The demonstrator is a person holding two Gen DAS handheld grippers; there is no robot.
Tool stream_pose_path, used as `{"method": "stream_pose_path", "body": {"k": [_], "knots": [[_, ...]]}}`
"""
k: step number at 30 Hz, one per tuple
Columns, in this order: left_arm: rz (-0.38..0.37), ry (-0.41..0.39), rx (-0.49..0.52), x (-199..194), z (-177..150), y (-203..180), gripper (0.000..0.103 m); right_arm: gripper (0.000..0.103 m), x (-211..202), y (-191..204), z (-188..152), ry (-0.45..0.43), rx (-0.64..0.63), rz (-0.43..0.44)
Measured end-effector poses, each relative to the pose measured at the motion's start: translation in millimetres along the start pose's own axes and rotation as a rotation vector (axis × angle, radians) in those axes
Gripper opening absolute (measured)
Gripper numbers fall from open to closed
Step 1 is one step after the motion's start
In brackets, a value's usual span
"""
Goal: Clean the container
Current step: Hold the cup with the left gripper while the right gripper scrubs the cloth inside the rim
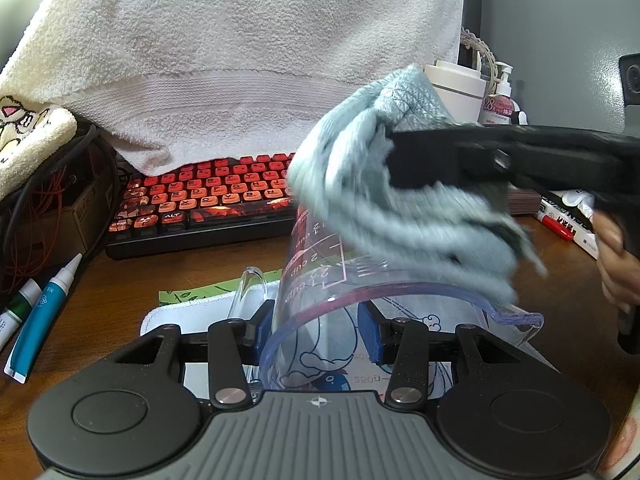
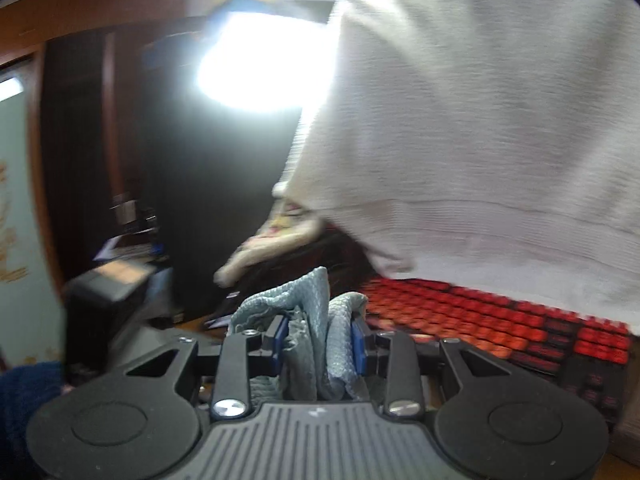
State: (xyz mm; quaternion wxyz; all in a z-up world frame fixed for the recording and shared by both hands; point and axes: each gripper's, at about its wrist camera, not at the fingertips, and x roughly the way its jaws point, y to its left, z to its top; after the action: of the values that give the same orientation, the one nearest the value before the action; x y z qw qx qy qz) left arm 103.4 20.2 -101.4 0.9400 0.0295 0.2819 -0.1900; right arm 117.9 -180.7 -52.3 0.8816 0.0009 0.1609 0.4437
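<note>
Left wrist view: left tool [image 1: 316, 334] grips the wall of a clear measuring cup [image 1: 320, 292] at its rim, above the tabletop [image 1: 120, 280]. Cup lies tilted, long axis pointing away toward the keyboard [image 1: 208, 196], mouth toward the camera. Right tool [image 1: 404, 160] carries a blue cloth [image 1: 384, 208] against the cup's upper side.

Right wrist view: right tool [image 2: 318, 340] clamps the bunched cloth [image 2: 316, 320]; cup not visible. Judgement: steady the cup, wipe along its length.

Wooden desk [image 1: 560, 280], grey wall [image 1: 560, 20], bright glare, perhaps window [image 2: 260, 68].
</note>
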Motion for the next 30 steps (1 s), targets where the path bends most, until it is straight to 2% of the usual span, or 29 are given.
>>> {"method": "stream_pose_path", "body": {"k": [4, 6, 10, 13, 17, 21, 24, 27, 30], "knots": [[0.000, 0.000, 0.000, -0.1, 0.3, -0.9, 0.044, 0.031, 1.9, 10.7, 0.8, 0.009, -0.030, 0.064], [0.001, 0.000, 0.001, 0.0, 0.5, -1.1, 0.044, 0.031, 2.8, 8.0, 2.2, 0.014, -0.018, 0.048], [0.000, 0.000, 0.000, 0.5, 0.6, 0.9, 0.044, 0.031, 0.5, -9.3, 1.8, 0.000, 0.037, -0.070], [0.000, 0.000, 0.000, 0.8, 0.8, 1.5, 0.044, 0.031, -2.5, -24.0, -0.3, -0.015, 0.102, -0.123], [-0.001, 0.001, -0.002, 0.8, 0.8, 1.9, 0.044, 0.031, -0.3, -21.0, -0.8, -0.010, 0.106, -0.105], [-0.001, 0.001, -0.002, 0.8, 0.8, 1.4, 0.044, 0.031, 1.7, -5.8, -0.2, 0.003, 0.052, 0.016], [0.000, 0.001, -0.001, 0.5, 0.8, 0.5, 0.044, 0.031, 3.1, 5.9, 0.3, 0.012, 0.004, 0.074], [0.000, 0.000, 0.000, 0.5, 0.7, 0.8, 0.044, 0.031, 4.3, 3.6, 1.8, 0.015, 0.014, 0.038], [0.000, 0.000, 0.000, 0.4, 0.9, 0.9, 0.044, 0.031, 1.4, -8.5, 1.6, 0.003, 0.049, -0.065]]}}
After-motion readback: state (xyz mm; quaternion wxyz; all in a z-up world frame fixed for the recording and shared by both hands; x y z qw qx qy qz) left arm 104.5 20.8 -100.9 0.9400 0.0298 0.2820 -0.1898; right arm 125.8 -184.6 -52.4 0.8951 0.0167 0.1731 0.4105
